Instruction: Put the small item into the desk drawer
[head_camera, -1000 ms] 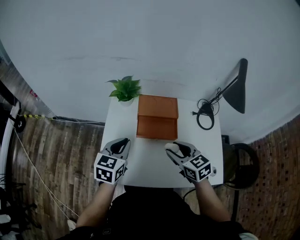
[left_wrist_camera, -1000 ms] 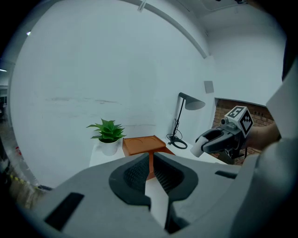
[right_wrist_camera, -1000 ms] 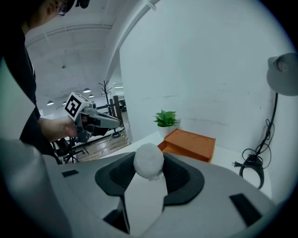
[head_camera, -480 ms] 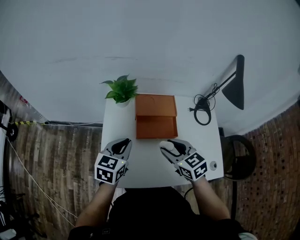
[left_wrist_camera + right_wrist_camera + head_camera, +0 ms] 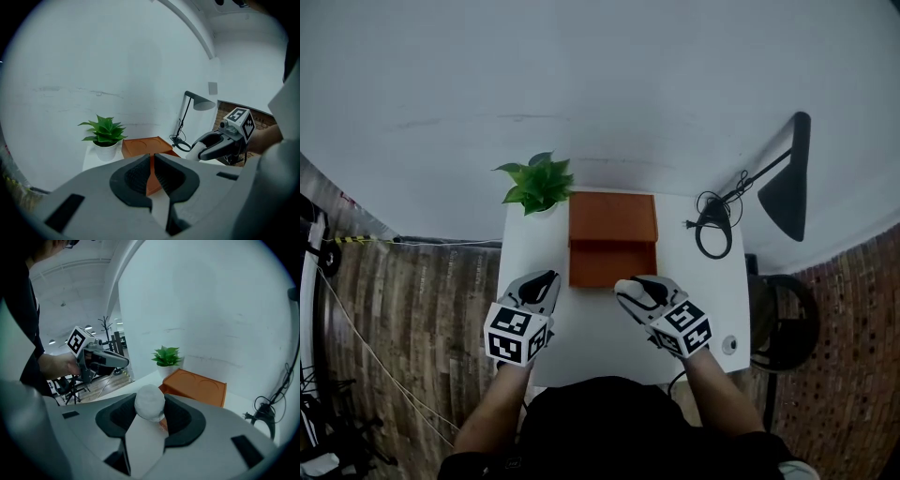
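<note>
An orange drawer box stands at the back of the white desk, its drawer pulled out toward me. My right gripper hovers just in front of the drawer's right part, shut on a small round white item. My left gripper hangs over the desk's left side, left of the drawer, its jaws together with nothing between them. In the left gripper view the box lies ahead and the right gripper is at the right. The right gripper view shows the box ahead.
A potted green plant stands at the desk's back left, beside the box. A black lamp and its coiled cable occupy the back right. A small round object lies near the front right corner. Wood floor surrounds the desk.
The right gripper, still shut on the white item, has moved left and closer to the drawer front. The left gripper has barely moved. The head view has shifted a little.
</note>
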`<action>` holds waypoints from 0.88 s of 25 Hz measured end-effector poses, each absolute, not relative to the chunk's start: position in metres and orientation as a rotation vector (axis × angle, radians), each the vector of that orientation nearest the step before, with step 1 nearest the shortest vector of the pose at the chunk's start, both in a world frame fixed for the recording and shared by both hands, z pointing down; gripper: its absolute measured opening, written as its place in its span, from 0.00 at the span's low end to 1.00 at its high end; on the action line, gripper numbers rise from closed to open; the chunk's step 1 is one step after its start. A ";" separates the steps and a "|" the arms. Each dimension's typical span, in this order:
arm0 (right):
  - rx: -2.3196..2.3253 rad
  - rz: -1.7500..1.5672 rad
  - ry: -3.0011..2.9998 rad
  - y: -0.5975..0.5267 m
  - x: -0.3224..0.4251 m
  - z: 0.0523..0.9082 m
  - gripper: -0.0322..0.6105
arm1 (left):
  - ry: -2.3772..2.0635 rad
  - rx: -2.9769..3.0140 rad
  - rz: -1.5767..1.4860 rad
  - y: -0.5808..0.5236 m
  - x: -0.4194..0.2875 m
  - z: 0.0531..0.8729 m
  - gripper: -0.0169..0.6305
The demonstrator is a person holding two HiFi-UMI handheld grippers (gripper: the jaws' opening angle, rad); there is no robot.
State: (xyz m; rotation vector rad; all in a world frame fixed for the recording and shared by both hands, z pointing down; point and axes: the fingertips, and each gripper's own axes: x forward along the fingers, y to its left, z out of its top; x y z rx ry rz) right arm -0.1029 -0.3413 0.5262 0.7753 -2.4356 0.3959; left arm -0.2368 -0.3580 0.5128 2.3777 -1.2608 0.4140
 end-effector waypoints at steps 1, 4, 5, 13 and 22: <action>0.768 0.403 -2.431 -0.347 -0.101 0.530 0.33 | -1.263 2.368 0.417 -0.362 -0.236 0.515 0.08; 0.757 0.429 -2.421 -0.360 -0.096 0.540 0.33 | -1.257 2.342 0.436 -0.371 -0.231 0.524 0.08; 0.750 0.433 -2.420 -0.364 -0.096 0.542 0.33 | -1.255 2.335 0.443 -0.374 -0.229 0.527 0.08; 0.687 0.466 -2.396 -0.381 -0.095 0.572 0.33 | -1.238 2.294 0.470 -0.389 -0.214 0.550 0.08; 0.622 0.490 -2.359 -0.411 -0.105 0.612 0.33 | -1.237 2.232 0.481 -0.402 -0.211 0.577 0.08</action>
